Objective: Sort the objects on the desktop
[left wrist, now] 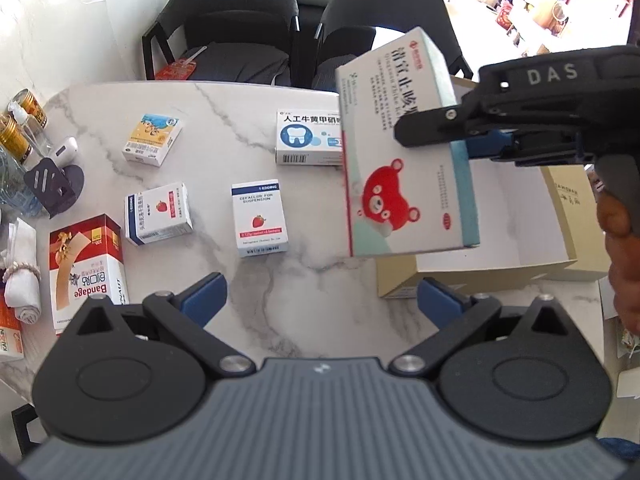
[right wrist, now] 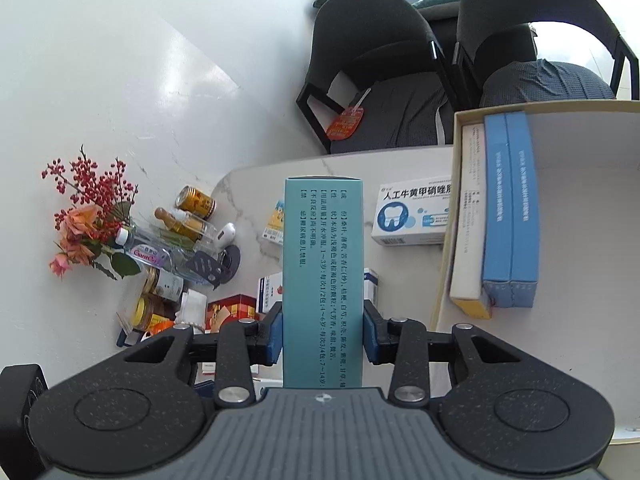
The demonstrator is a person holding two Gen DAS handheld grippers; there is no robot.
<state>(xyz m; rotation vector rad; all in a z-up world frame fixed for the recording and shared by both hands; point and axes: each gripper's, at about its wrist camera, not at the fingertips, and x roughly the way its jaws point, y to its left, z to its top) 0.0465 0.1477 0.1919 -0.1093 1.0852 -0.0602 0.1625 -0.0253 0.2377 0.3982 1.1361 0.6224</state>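
Right wrist: bear box (right wrist: 322,276) clamped between jaws.

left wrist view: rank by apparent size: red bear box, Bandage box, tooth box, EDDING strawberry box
1. red bear box, held in the right gripper, nearer the camera, so inflated.
2. Bandage box.
3-4. tooth box and EDDING strawberry box: too close to rank; the tooth box is partly hidden.

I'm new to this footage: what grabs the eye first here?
The red-bear medicine box, held in the air by the right gripper above the marble table. Then the open cardboard box at the right, with three packs standing inside. The left gripper is open and empty.
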